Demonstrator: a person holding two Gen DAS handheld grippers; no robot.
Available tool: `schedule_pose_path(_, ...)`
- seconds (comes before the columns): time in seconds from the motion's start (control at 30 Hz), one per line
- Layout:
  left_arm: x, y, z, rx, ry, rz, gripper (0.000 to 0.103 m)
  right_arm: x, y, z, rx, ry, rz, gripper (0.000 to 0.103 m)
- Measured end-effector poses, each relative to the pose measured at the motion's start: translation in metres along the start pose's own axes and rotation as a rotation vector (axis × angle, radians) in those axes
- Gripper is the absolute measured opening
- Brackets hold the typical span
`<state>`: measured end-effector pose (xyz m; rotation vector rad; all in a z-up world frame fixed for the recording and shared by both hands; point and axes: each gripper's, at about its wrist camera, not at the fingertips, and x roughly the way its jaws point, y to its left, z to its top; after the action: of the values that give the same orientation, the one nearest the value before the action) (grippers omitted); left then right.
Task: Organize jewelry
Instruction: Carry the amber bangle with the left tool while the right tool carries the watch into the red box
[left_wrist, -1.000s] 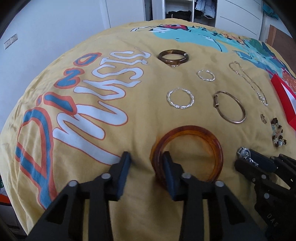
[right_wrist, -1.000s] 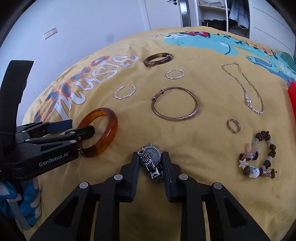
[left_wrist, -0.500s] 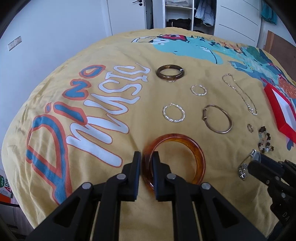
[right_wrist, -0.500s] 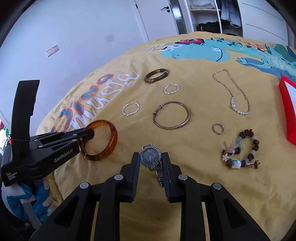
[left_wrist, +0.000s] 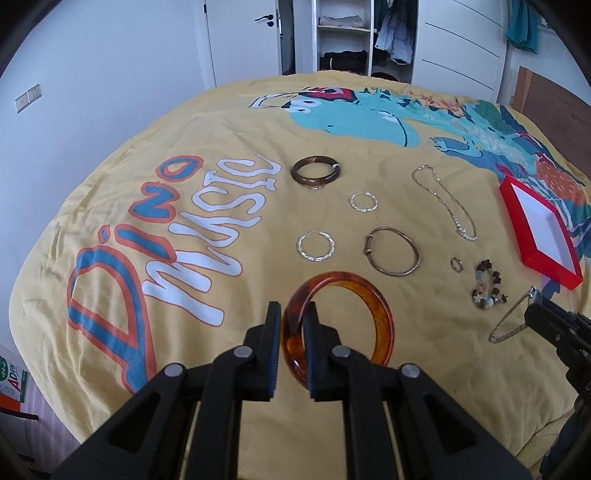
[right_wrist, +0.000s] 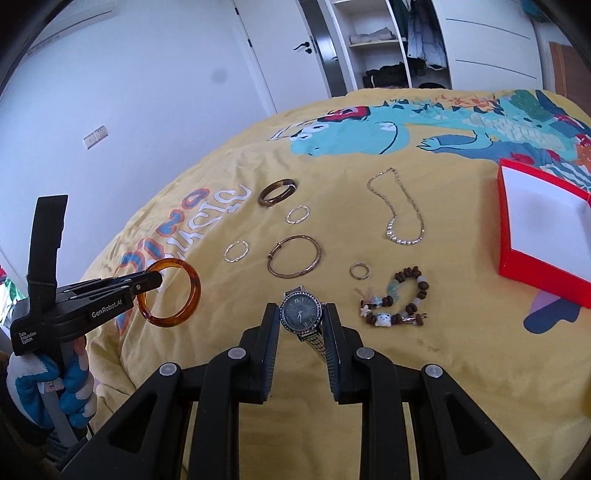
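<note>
1. Above the yellow bedspread (left_wrist: 258, 140), my left gripper (left_wrist: 293, 345) pinches the amber bangle (left_wrist: 373, 306); my right gripper (right_wrist: 301, 341) pinches the wristwatch (right_wrist: 300, 313).
2. I should carry both level toward the red box (right_wrist: 546, 218), keeping clear of the beaded bracelet (right_wrist: 397, 301).

We count two grippers: the left gripper (left_wrist: 293, 314) and the right gripper (right_wrist: 301, 317). We see two thick resin bangles, an amber bangle (left_wrist: 373, 314) and a dark brown bangle (left_wrist: 314, 172). We find two twisted silver hoops, one larger (left_wrist: 316, 246) and one smaller (left_wrist: 364, 202). There is one thin metal bangle (left_wrist: 394, 252), one chain necklace (right_wrist: 399, 210), one small ring (right_wrist: 359, 270), one beaded bracelet (right_wrist: 400, 299), one watch (right_wrist: 301, 315) and one red box (right_wrist: 546, 229).
</note>
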<state>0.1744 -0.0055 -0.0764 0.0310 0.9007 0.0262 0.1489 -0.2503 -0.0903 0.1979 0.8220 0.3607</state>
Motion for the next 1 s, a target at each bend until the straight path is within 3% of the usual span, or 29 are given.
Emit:
schedule_pose_path(0.2,-0.015,-0.043,0.016,0.072,-0.016,-0.078,0.011,-0.023,-0.024,0.004,0.031,-0.032,-0.036,0.024)
schedule_pose_path(0.33,-0.018,-0.094,0.038,0.125,-0.03,-0.172,0.011,-0.043,-0.057,0.015,0.052,-0.064,-0.088,0.024)
schedule_pose_path(0.5,-0.012,-0.179,0.079,0.171,-0.045,-0.32,0.011,-0.07,-0.123,0.046,0.076,-0.113,-0.188,0.024)
schedule_pose_path(0.67,0.014,-0.275,0.111,0.229,-0.042,-0.401,0.011,-0.078,-0.196,0.073,0.086,-0.119,-0.288,0.024)
schedule_pose_path(0.83,0.058,-0.35,0.112,0.303,0.007,-0.417,0.011,-0.059,-0.262,0.074,0.125,-0.064,-0.35,0.024)
schedule_pose_path(1.0,0.099,-0.382,0.097,0.33,0.077,-0.373,0.011,-0.033,-0.294,0.058,0.152,0.002,-0.365,0.024)
